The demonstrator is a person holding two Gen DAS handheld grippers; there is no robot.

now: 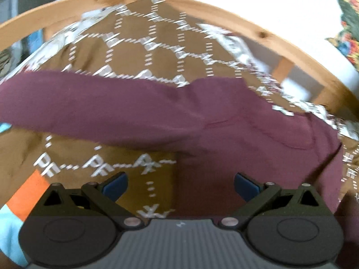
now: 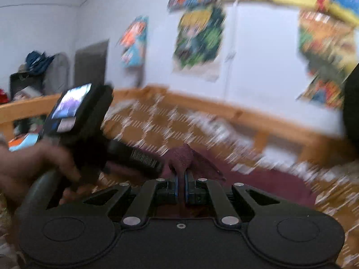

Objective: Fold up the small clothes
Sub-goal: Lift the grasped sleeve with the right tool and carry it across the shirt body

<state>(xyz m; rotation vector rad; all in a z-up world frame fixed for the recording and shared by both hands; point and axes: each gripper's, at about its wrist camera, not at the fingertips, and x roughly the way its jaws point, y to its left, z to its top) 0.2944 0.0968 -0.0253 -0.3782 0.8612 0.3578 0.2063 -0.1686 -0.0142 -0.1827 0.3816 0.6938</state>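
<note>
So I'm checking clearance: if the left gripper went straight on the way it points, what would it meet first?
Probably the maroon garment lying on the brown patterned bedspread. The open left gripper points down at it, though blur leaves depth unclear.

Legible text: my left view shows white letters "PF" printed twice on the brown bedspread [image 1: 139,51], near edge; next mark in that row resembles "A" but blurred, uncertain. Barcode-like label on the left tool [image 2: 143,158] in my right view: unreadable. Wall posters [image 2: 199,38]: too blurred.
</note>
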